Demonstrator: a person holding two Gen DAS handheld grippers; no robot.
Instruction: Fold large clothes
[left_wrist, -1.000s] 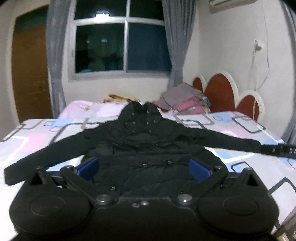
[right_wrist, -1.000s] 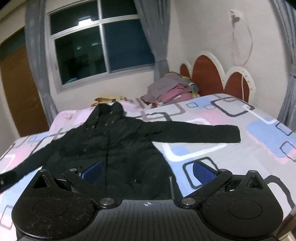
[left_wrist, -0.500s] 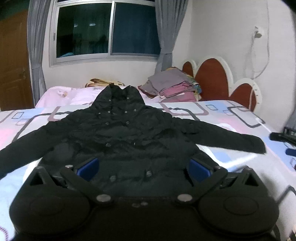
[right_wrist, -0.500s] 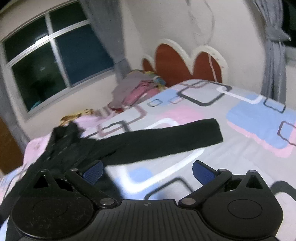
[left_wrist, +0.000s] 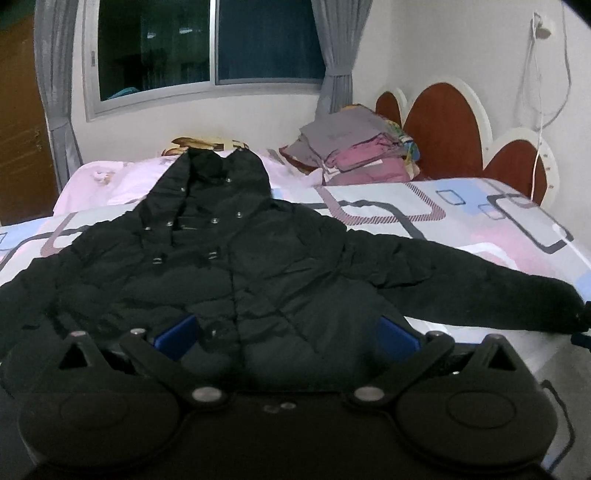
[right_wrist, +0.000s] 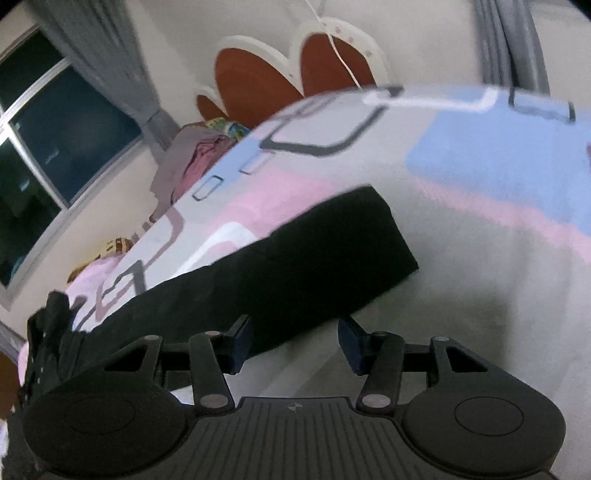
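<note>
Right tool (right_wrist: 291, 341) apparently beside sleeve (right_wrist: 295, 266)

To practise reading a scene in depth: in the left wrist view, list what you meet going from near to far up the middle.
Left tongs → black coat → pink pillow → white wall → window.

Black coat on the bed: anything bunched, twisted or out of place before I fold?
Nothing stands out. The black coat lies flat and front-up on the bed, sleeves spread; the right gripper is open at the sleeve cuff.
</note>
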